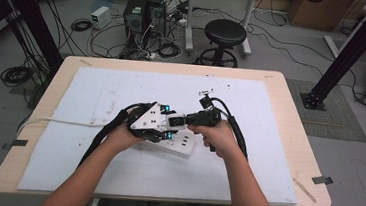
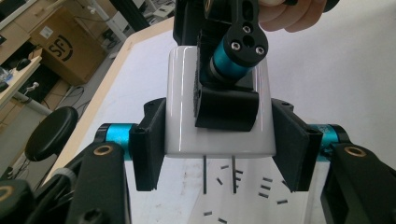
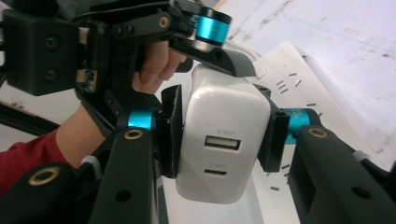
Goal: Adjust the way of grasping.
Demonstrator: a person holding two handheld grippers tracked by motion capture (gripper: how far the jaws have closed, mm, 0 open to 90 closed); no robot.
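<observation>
1. The left hand-held gripper (image 2: 219,154) is closed on a glossy white, rounded-block plastic USB charger (image 2: 187,121); its two black padded jaws press the charger's opposite flat sides, just above the two metal prongs (image 2: 219,173).
2. The right hand-held gripper (image 3: 219,140) grips the same charger, its jaws clamped on the two sides of the end that carries the USB ports (image 3: 222,143). In the left gripper view one of its jaws lies across the charger's top face.
3. In the high view both hand-held grippers, left (image 1: 161,131) and right (image 1: 182,120), meet nose to nose over the middle of the desk (image 1: 290,112), so the charger is held between them, in the air.
4. Directly under the prongs lies a flat white plastic power strip (image 1: 180,145) with rows of dark socket slots (image 2: 266,186), resting on the pale sheet that covers the desk.
5. The prongs point down at the strip, apart from it and not yet in any slot. The charger's long axis runs between the two hand-held grippers, and I judge the next move turns on lining the prongs up with one slot pair and pressing straight down.
</observation>
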